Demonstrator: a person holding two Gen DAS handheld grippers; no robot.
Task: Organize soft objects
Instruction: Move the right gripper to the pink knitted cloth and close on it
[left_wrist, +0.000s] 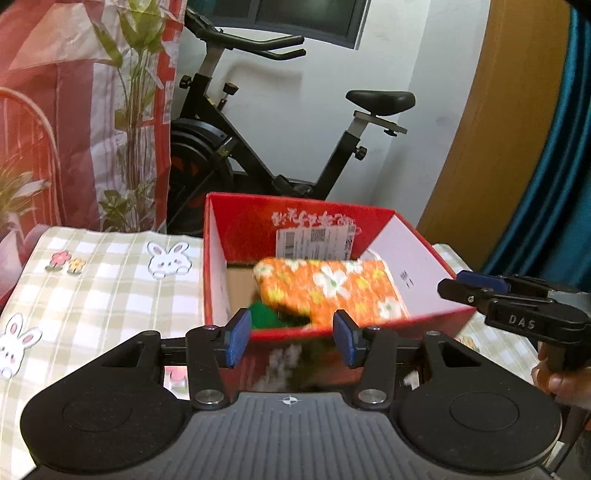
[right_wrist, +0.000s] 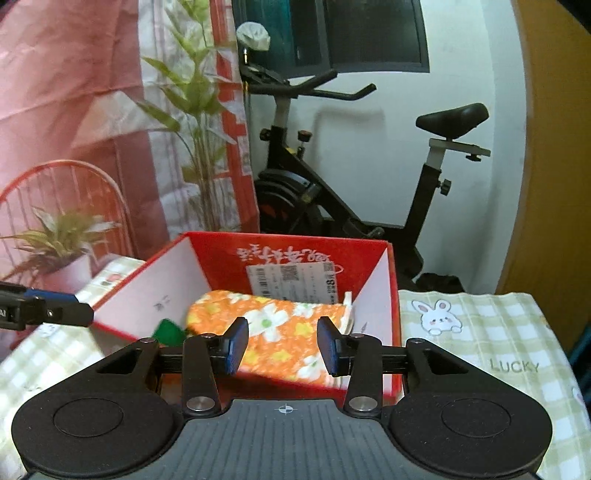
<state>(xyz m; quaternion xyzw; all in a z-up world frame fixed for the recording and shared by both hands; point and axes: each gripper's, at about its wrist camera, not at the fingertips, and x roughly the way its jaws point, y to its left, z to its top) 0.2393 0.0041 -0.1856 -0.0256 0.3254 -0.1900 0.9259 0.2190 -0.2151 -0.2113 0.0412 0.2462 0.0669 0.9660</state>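
Both hand-held grippers hang released, left hand-held gripper (left_wrist: 291, 338) and right hand-held gripper (right_wrist: 283, 347), jaws apart before the red box (right_wrist: 295, 251) on the worktop (left_wrist: 92, 291). Inside lies a fuzzy orange cloth (right_wrist: 273, 332) with white and yellow flowers, over something green (left_wrist: 266, 315)

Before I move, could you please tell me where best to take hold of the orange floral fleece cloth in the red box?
Probably the near edge of the orange floral fleece cloth, from above and in front. It lies folded, sloping up over the low front wall of the red cardboard box, so that edge is exposed, while the far end sits against the back wall.
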